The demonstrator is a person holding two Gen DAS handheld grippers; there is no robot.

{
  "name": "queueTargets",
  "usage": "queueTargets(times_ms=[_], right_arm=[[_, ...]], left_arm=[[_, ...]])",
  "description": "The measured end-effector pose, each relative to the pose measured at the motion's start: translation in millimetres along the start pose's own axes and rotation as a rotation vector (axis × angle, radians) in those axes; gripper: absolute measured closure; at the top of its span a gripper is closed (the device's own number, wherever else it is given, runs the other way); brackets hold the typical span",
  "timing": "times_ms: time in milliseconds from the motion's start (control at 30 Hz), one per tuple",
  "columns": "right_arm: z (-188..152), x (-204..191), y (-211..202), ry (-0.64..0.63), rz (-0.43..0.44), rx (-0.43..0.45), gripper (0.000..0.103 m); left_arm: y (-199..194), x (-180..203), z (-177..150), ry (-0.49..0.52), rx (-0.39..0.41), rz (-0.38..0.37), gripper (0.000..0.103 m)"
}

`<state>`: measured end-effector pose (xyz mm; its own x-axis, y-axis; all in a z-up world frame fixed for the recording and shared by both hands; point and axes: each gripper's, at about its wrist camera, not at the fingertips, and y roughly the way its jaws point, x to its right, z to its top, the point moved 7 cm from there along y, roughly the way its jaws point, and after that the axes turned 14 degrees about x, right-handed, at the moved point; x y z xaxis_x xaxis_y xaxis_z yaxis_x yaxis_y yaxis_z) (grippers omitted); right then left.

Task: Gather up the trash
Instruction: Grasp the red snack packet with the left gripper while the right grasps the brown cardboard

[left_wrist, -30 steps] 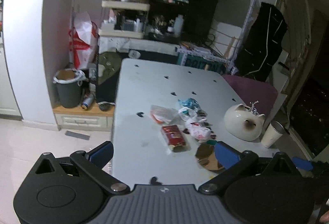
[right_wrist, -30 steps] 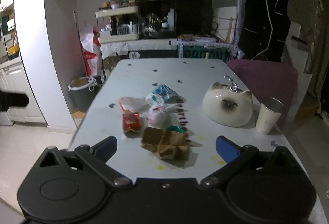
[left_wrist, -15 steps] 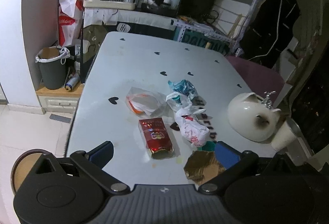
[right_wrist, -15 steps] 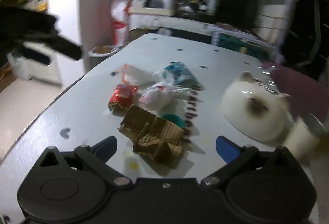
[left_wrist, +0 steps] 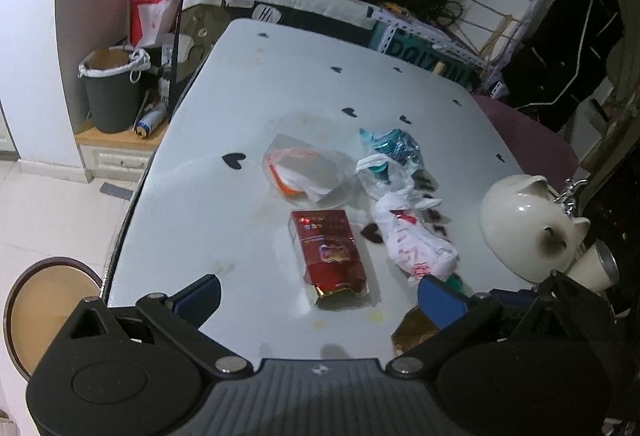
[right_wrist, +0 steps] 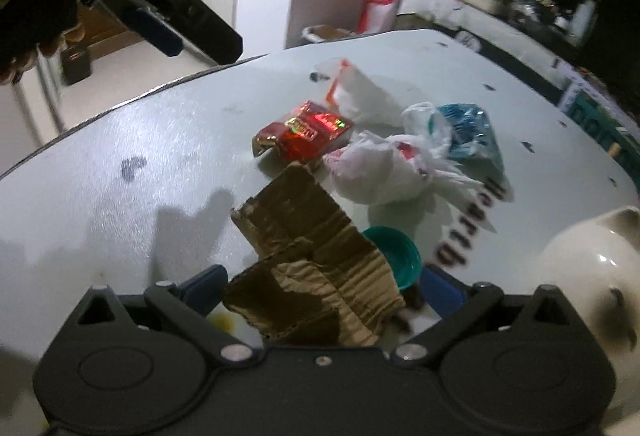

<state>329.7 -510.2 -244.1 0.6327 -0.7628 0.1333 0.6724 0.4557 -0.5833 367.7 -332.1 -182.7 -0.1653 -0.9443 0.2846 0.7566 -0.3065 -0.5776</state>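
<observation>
Right gripper (right_wrist: 324, 286) astride cardboard (right_wrist: 312, 256) — unclosed

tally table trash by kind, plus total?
Plastic bags: 2, clear bag, white printed bag
Foil wrappers: 2, red pack, blue wrapper
Cardboard piece: 1
Green lid: 1
Total: 6

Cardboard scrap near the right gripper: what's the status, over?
Both grippers open. Right gripper straddling cardboard, not clamped. Green lid touching its edge.
</observation>
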Motion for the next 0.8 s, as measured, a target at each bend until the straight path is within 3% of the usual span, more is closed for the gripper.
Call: queueTargets(times_ms=[167,267,400,567,800], right_arm=[[-4.5,6.1,11.0,0.113,0.051,-0.028,0.000],[-5.0,7.6,10.6,0.185,0.023,0.006,0.012],[-5.3,7.4,2.7,0.288,-0.062,0.051,0.027],[-9.1,-3.0,-11.4,0.401,-0.181,0.072,0.039],[-12.5,-22.0,-21.4,0.510,-0.331,0.047,0.046]], left_arm=[[19.5,1.2,-3.9,-0.002,-0.037,0.012,0.000],[31.2,2.7,-6.1,-0.013,-0.059,0.019,0.000],[46.5,6.9,-9.5,-0.031,-0.090,0.006,0.000],[63.5,13.7,-8.4,-0.017,-0.092,0.027,0.000],[87.7,22.1,-7.2,0.007,-0.075,0.091,0.000]])
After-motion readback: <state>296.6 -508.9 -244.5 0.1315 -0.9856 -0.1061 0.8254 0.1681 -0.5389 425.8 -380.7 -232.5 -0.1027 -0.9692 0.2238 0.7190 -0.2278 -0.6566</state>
